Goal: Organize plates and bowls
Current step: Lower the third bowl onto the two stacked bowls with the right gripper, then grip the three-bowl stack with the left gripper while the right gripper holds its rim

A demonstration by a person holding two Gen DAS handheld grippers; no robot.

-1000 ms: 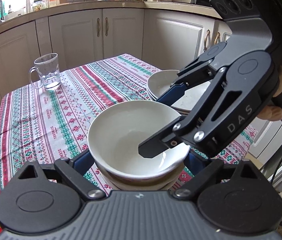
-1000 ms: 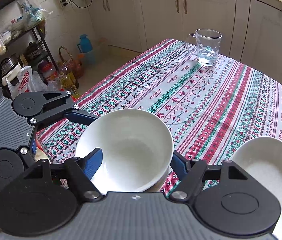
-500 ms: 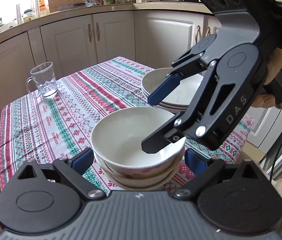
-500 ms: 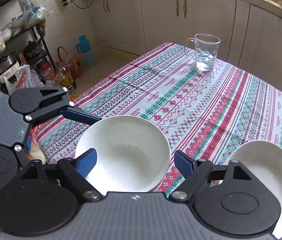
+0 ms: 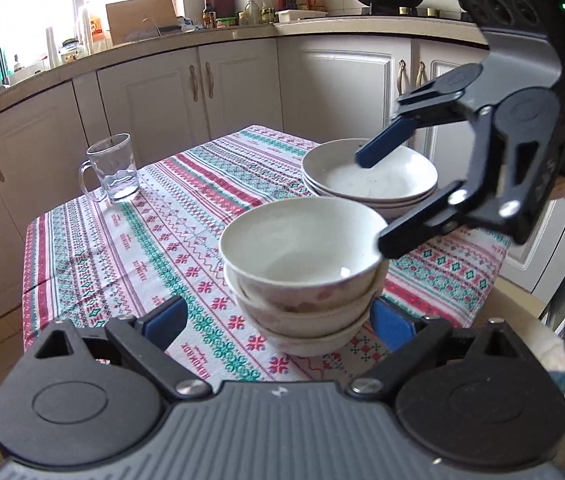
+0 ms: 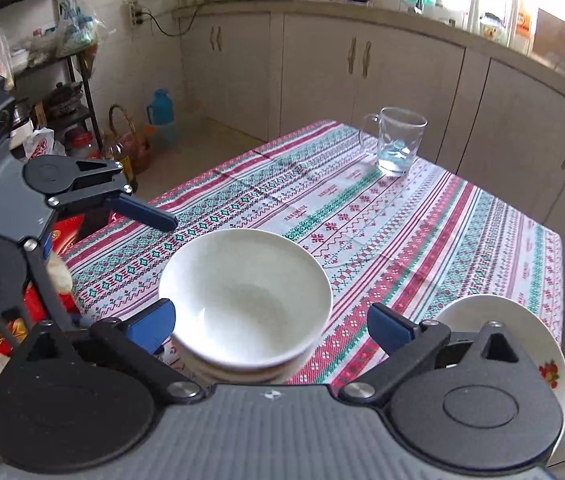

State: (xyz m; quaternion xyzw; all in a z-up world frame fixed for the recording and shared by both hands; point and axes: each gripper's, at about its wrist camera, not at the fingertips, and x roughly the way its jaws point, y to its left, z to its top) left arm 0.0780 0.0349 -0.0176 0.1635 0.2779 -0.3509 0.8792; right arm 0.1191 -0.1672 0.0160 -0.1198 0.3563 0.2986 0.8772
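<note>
A stack of three white bowls (image 5: 302,264) stands on the patterned tablecloth (image 5: 130,248) near its front edge; it also shows in the right wrist view (image 6: 246,300). A stack of shallow white plates (image 5: 370,180) sits behind it, and its rim shows in the right wrist view (image 6: 522,336). My left gripper (image 5: 278,324) is open, its fingers low on either side of the bowl stack and clear of it. My right gripper (image 6: 270,328) is open and empty, held just above and behind the bowls. It also shows in the left wrist view (image 5: 378,204).
A glass mug (image 5: 112,170) stands at the far side of the table, also in the right wrist view (image 6: 396,144). White kitchen cabinets (image 5: 202,92) run behind the table. Bags and a shelf rack (image 6: 62,92) stand on the floor past the table's edge.
Both grippers opened and drew back from the top bowl, which now rests on the stack. The right gripper rose up and away.
</note>
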